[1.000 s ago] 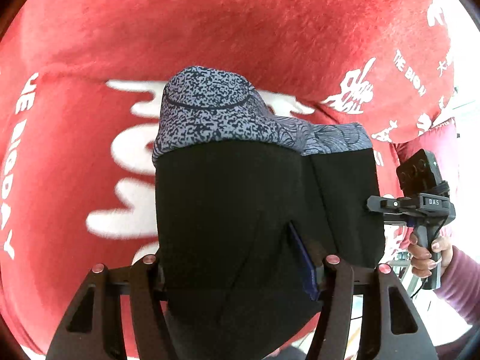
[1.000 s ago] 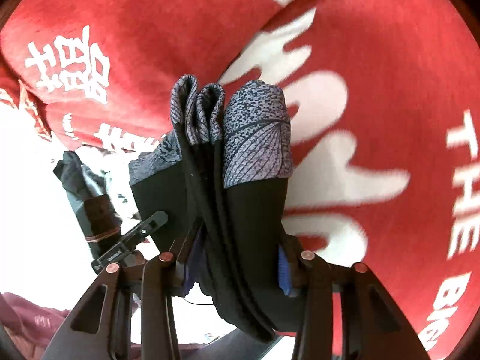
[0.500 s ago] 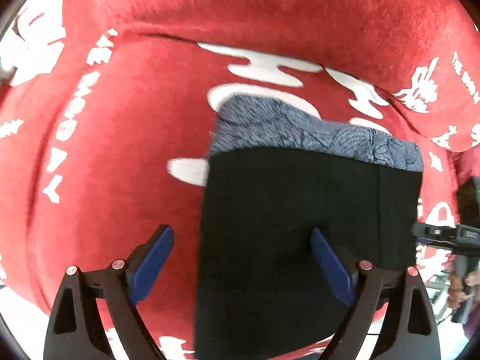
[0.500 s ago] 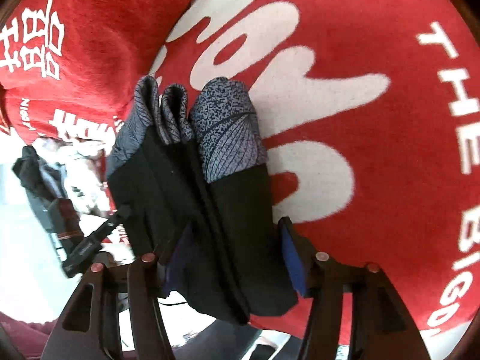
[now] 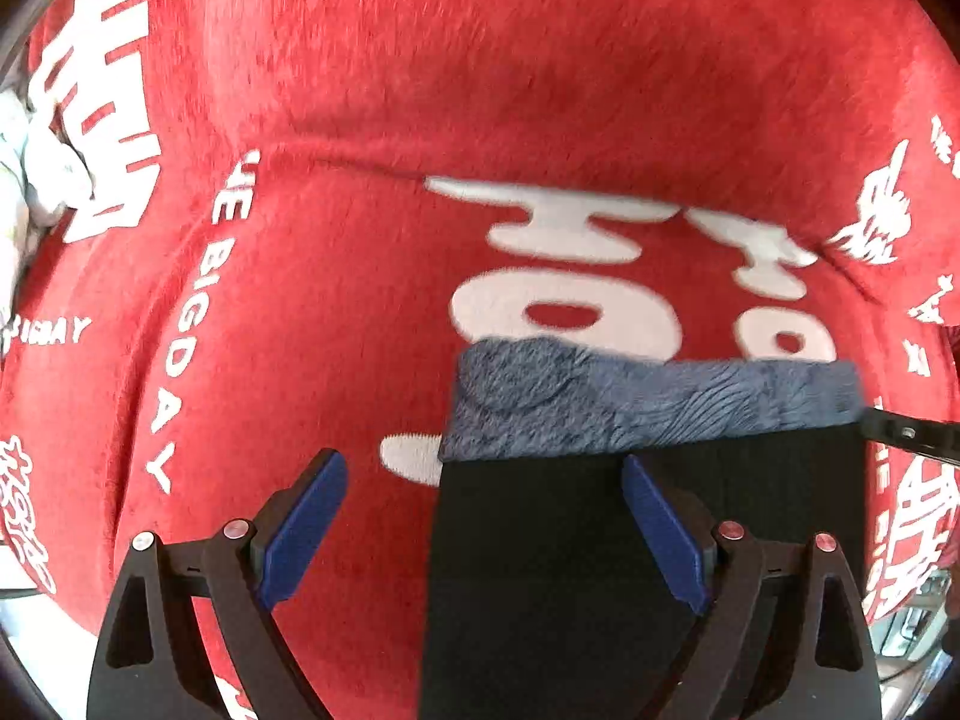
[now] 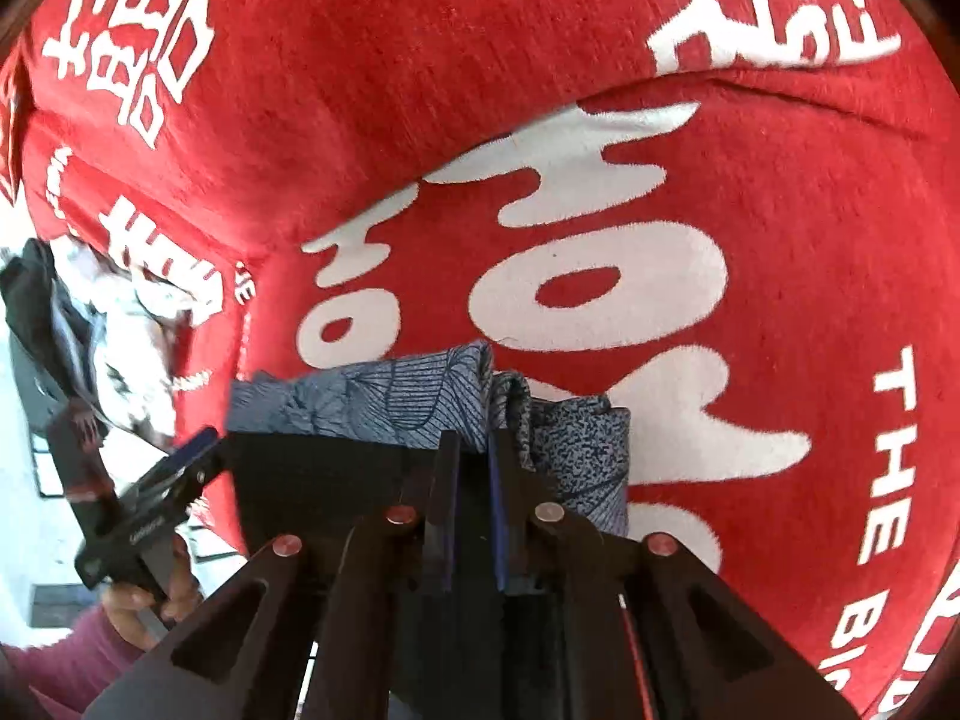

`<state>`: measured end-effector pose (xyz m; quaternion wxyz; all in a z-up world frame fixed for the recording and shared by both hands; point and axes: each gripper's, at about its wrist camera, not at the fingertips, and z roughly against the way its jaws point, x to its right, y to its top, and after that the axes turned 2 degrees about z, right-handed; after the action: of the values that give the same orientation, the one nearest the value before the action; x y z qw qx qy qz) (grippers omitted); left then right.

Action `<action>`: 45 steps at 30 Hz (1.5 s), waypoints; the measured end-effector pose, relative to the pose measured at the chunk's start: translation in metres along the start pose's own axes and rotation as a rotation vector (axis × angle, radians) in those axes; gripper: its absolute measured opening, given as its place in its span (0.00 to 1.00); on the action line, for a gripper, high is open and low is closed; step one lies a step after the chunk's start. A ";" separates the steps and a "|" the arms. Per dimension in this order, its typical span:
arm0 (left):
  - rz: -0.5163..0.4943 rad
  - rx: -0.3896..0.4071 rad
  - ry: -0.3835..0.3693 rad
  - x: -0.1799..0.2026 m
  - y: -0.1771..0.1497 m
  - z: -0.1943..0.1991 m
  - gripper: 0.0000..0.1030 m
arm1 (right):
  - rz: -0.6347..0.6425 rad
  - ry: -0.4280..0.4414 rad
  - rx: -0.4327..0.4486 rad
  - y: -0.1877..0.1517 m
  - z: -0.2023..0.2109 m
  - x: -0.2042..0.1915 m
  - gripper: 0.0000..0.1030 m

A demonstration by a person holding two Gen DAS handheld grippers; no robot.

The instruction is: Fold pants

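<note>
Bare red blanket [image 5: 360,120] lies open left of the folded pants [image 5: 600,540]; a clothes pile [image 6: 120,312] crowds its far left edge.

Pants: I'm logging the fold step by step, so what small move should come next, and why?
Probably open the right gripper. Its fingers are shut on the edge of the pants, while the left gripper is already open with its fingers spread. The pants look folded, gray cuffs lined up, and seem to lie flat on the red blanket, so little is left but to release and back away.
</note>
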<state>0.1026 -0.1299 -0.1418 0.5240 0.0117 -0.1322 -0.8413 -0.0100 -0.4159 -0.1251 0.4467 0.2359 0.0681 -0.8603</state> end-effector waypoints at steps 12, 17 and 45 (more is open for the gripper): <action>-0.015 -0.093 0.072 0.004 -0.024 0.014 1.00 | -0.065 -0.021 -0.086 -0.045 0.007 0.015 0.10; -0.011 -0.135 0.114 0.016 -0.041 0.035 1.00 | -0.093 -0.012 -0.132 -0.065 0.018 0.013 0.10; -0.079 -0.098 0.142 0.059 -0.109 0.154 1.00 | -0.034 -0.201 -0.071 -0.132 0.100 -0.077 0.80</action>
<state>-0.0441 -0.1045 -0.0120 0.4985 0.0509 -0.0525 -0.8638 -0.1126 -0.3135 -0.0131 0.4447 0.1314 0.0576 -0.8841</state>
